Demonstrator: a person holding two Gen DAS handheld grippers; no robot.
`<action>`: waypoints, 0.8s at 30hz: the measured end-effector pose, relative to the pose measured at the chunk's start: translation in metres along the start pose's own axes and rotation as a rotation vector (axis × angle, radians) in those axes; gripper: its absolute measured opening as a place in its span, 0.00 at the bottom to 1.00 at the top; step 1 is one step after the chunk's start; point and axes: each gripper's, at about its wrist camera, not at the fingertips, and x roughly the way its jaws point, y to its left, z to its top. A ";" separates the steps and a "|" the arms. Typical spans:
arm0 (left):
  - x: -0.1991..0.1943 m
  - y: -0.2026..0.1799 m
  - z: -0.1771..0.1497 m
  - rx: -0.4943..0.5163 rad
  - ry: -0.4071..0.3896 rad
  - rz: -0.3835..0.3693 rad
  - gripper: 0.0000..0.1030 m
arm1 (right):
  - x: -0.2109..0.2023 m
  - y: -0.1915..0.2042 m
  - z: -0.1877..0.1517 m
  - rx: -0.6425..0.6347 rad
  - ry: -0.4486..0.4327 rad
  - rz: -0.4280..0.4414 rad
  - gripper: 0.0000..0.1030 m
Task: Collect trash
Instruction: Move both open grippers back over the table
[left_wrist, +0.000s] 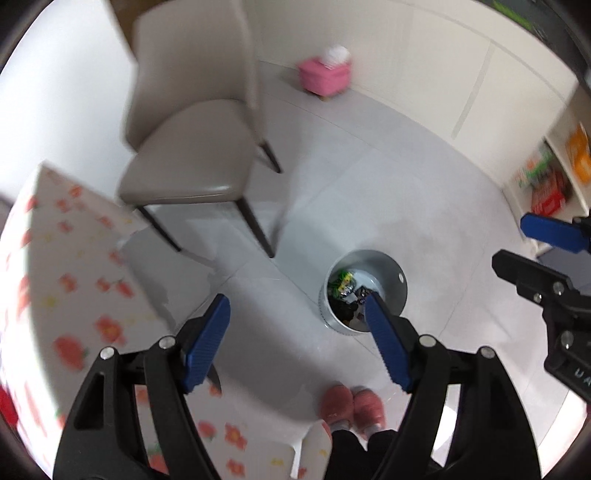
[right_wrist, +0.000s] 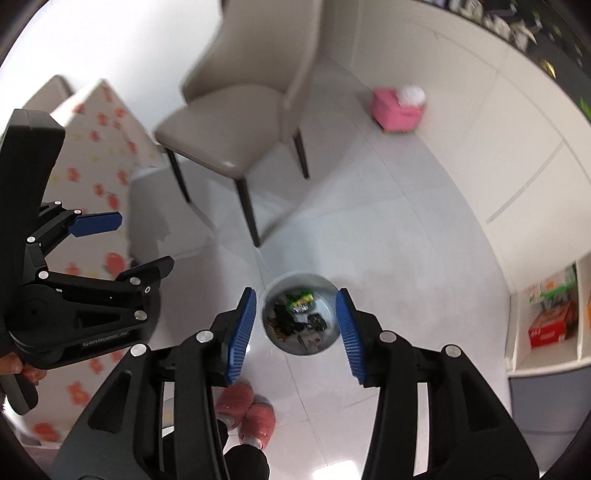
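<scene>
A small grey round bin (left_wrist: 388, 269) stands on the white tiled floor, holding dark and green-yellow wrappers (left_wrist: 343, 286). My left gripper (left_wrist: 295, 317) is open and empty, high above the floor, its right finger overlapping the bin. In the right wrist view the bin (right_wrist: 321, 341) lies straight below, seen between the blue pads of my right gripper (right_wrist: 297, 317), which is open and empty. The trash (right_wrist: 299, 314) fills the bin's bottom. The left gripper (right_wrist: 142, 245) shows at the left there, the right gripper (left_wrist: 511, 243) at the right edge of the left wrist view.
A beige chair (left_wrist: 184, 147) with dark legs stands beyond the bin. A table with a flowered cloth (left_wrist: 55, 277) is at the left. A pink stool (left_wrist: 325, 75) sits by the far wall. Shelves with boxes (right_wrist: 550, 317) are at right. Pink slippers (right_wrist: 243, 410) are below.
</scene>
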 end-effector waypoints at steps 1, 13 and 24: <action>-0.013 0.009 -0.003 -0.031 -0.005 0.008 0.74 | -0.011 0.010 0.005 -0.022 -0.008 0.013 0.42; -0.148 0.117 -0.089 -0.453 -0.054 0.225 0.75 | -0.094 0.155 0.041 -0.417 -0.127 0.296 0.49; -0.235 0.194 -0.223 -0.858 -0.064 0.431 0.75 | -0.147 0.291 0.030 -0.702 -0.167 0.505 0.49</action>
